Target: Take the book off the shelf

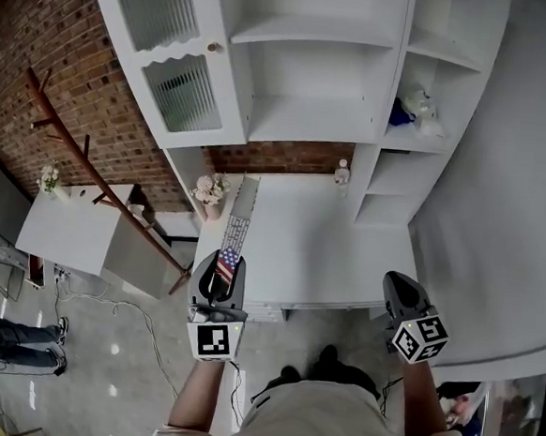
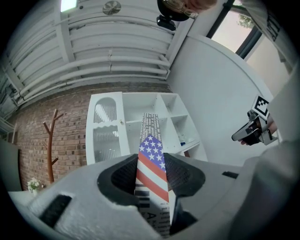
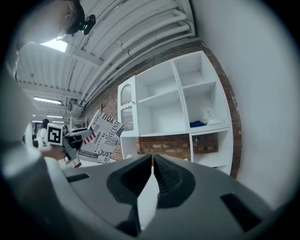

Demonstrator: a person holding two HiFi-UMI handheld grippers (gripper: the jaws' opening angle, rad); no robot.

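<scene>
Head view: the left gripper (image 1: 220, 282) is clamped on the lower end of the book (image 1: 238, 221), which extends forward from the jaws, edge-on, over the left edge of the white desk (image 1: 318, 249). The book is clear of the white shelf unit (image 1: 309, 121) and touches none of its boards.

Left gripper view: both pads of the left gripper (image 2: 151, 177) press on the sides of the book (image 2: 151, 140). Its narrow edge, printed with stars and stripes, faces the camera and rises past the jaw tips in front of the shelf unit (image 2: 176, 117). The right gripper (image 2: 247, 132) is well apart to the side.

Right gripper view: the jaws of the right gripper (image 3: 153, 169) are drawn together with nothing between them. To the left, the book (image 3: 104, 136) shows its lettered cover, held in the left gripper (image 3: 75, 140), near the shelf unit (image 3: 168, 110) but apart from it.
</scene>
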